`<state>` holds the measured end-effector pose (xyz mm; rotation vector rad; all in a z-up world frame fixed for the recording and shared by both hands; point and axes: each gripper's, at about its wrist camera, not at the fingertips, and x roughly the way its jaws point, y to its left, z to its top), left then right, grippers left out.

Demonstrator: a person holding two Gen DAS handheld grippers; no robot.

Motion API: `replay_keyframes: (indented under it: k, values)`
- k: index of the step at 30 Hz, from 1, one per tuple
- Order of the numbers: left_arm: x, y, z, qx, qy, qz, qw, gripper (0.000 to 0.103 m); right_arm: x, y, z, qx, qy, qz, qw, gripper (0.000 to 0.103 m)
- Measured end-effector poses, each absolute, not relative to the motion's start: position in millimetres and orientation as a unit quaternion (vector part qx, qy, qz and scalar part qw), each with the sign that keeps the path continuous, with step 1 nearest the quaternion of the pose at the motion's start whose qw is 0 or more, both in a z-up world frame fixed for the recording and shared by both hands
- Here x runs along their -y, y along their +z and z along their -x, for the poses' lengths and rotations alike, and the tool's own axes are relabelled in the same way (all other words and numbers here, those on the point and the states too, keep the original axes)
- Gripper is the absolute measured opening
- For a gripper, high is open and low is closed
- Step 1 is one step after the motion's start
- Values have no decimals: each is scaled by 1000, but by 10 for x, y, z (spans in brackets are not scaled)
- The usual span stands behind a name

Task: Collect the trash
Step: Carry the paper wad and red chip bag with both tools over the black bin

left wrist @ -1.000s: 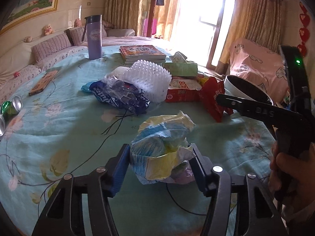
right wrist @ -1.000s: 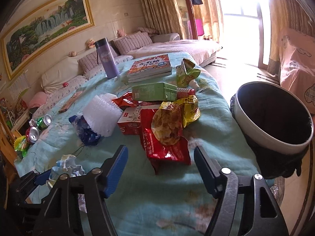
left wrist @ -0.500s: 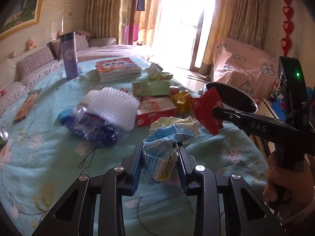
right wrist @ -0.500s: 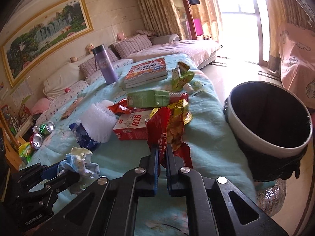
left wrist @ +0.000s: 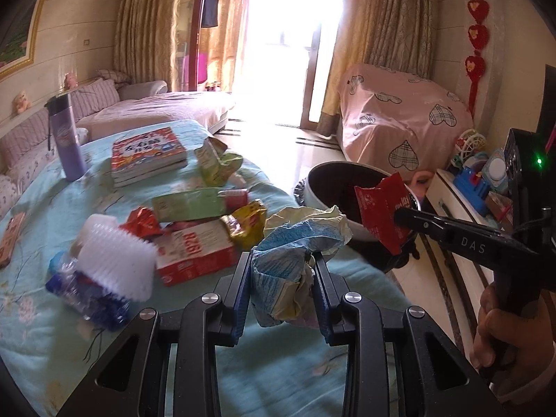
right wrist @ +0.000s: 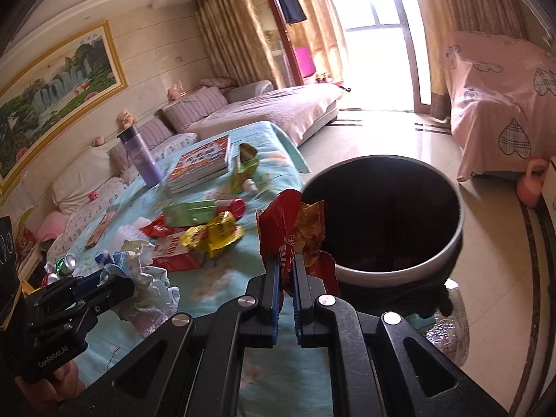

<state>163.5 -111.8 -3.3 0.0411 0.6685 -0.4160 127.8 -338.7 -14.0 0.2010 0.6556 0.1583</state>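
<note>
In the left wrist view, our left gripper (left wrist: 282, 288) has its fingers (left wrist: 241, 295) clamped on a crumpled wad of blue, yellow and white wrapper (left wrist: 295, 253), which bulges up and out above the fingertips. The bin (left wrist: 333, 205), dark inside with a pale rim, lies ahead of these fingers and to their right, past the edge of the bench (left wrist: 41, 330) with its light blue floral cloth. Between the wad and the bin, further right, our right gripper (left wrist: 399, 215) reaches in from the side with a red snack bag (left wrist: 382, 212) pinched at its tip; the bag hangs in front of the bin's mouth. To the left of our fingers the rest of the litter lies on the cloth: a red-and-white carton (left wrist: 194, 253), a yellow wrapper (left wrist: 245, 226), a green box (left wrist: 187, 205) and a white bristled block (left wrist: 118, 260) on a blue crushed bottle.

In the right wrist view, our right gripper (right wrist: 285, 278) has its fingers (right wrist: 274, 285) closed tight on the red snack bag (right wrist: 288, 236), which stands upright above the fingertips, long axis running up and away from us. The bin (right wrist: 448, 243) lies just ahead and to the right of these fingers, its near rim close behind the bag. Our left gripper (right wrist: 114, 286) with the crumpled wad (right wrist: 139, 267) sits well to the left and lower in this view, over the bench (right wrist: 222, 292).

We judge the right hand nearer the bin: its bag needs only a short carry forward and right, while the left must cross further rightward.
</note>
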Motion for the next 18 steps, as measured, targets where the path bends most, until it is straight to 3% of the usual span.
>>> replay_keyframes:
  k: [18]
  values:
    - [1954,-137,-2767,-354,-234,-28,905,32,4079,-101,-1645,-320,32,-130,938,6]
